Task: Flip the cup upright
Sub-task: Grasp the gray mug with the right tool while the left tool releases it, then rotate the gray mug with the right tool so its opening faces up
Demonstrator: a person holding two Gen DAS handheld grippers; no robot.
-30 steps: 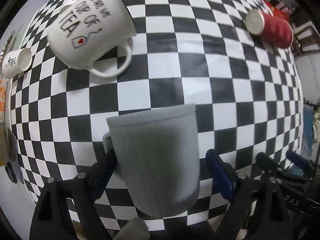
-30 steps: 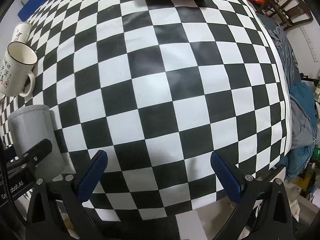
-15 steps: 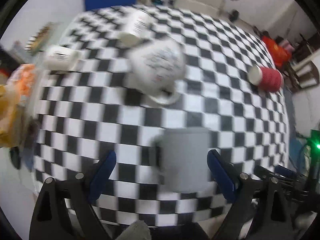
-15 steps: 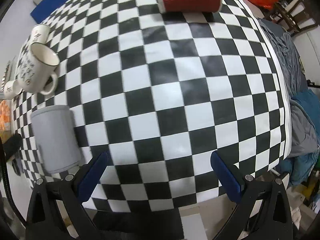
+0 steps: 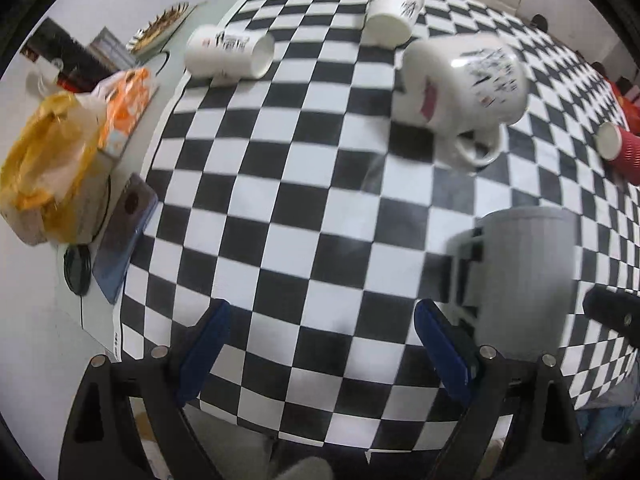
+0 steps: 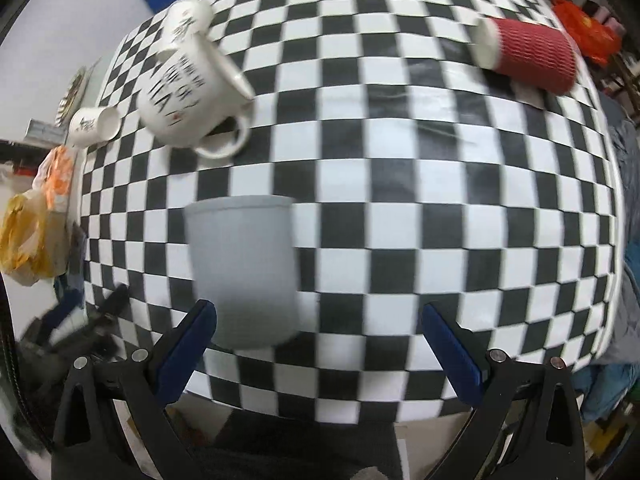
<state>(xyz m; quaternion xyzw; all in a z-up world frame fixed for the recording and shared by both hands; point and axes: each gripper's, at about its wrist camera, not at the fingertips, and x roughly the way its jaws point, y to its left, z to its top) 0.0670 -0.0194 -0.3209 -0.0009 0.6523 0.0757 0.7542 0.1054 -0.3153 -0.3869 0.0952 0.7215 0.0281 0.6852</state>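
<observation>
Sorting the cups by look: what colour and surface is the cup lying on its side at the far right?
Red, ribbed sleeve, white rim: the paper cup shows best in the right wrist view.

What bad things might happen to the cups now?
1. The gray cup stands near the table's front edge; a careless bump from the open right gripper might push it off.
2. The big white mug, red cup and two small white cups lie on their sides and could roll if nudged.
3. The left gripper is open near the bags and might snag them.
</observation>
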